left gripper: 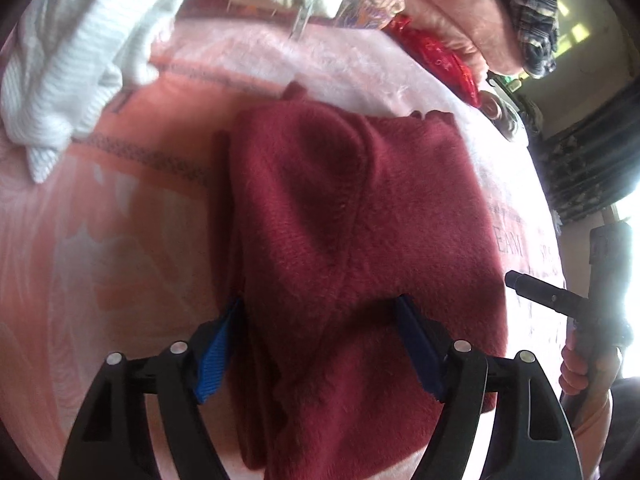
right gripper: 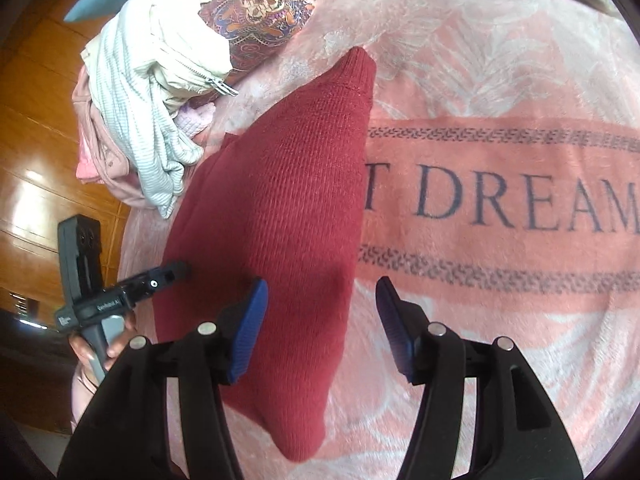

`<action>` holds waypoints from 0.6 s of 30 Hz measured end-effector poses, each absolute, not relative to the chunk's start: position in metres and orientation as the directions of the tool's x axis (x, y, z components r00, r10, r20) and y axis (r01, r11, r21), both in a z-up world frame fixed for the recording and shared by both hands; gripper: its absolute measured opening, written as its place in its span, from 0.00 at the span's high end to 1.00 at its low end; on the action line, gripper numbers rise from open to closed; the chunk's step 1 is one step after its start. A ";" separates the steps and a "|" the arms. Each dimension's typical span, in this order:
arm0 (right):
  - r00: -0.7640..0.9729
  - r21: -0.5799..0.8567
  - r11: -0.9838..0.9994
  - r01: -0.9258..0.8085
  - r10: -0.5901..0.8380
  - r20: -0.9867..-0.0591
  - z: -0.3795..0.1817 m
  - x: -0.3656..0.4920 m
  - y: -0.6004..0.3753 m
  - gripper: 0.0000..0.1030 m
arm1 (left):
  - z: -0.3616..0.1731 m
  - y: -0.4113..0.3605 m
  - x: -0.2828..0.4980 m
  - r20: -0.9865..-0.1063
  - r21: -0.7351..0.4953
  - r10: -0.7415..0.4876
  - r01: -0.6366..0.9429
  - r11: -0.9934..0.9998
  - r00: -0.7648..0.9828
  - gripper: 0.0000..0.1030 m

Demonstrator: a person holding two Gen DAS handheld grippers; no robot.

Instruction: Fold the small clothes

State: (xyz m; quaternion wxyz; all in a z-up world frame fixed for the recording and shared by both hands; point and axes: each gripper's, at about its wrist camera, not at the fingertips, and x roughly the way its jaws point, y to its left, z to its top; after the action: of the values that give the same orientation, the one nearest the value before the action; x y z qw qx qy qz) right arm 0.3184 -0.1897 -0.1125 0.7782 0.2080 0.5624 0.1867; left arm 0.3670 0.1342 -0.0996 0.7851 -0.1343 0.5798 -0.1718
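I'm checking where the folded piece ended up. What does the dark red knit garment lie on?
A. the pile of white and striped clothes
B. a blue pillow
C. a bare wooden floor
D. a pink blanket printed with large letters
D: the dark red knit garment lies flat on the pink blanket, beside its printed letters, apart from the pile of white and striped clothes.

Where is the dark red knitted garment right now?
The dark red knitted garment lies folded on the pink printed blanket, left of its lettering and right of the white-and-pink clothes pile.
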 end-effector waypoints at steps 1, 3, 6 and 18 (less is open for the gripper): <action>0.288 0.539 0.840 -0.062 0.532 -0.796 -0.115 0.322 -0.187 0.45 | -0.101 0.135 0.368 -0.862 -0.416 -0.431 0.112 0.902 0.269 0.24; 0.277 0.543 0.837 -0.065 0.538 -0.796 -0.118 0.326 -0.182 0.45 | -0.104 0.135 0.372 -0.857 -0.426 -0.442 0.119 0.897 0.265 0.23; 0.266 0.565 0.822 -0.066 0.561 -0.784 -0.123 0.333 -0.174 0.40 | -0.109 0.137 0.376 -0.844 -0.458 -0.471 0.111 0.882 0.257 0.20; 0.253 0.579 0.814 -0.057 0.573 -0.780 -0.146 0.335 -0.167 0.47 | -0.118 0.129 0.379 -0.855 -0.434 -0.454 0.133 0.891 0.249 0.28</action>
State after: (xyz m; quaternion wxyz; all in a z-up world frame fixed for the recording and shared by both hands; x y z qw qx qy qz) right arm 0.3346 -0.1670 -0.1456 0.7590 0.2240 0.5750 0.2075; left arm 0.3788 0.1293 -0.1181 0.7783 -0.1377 0.5828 -0.1887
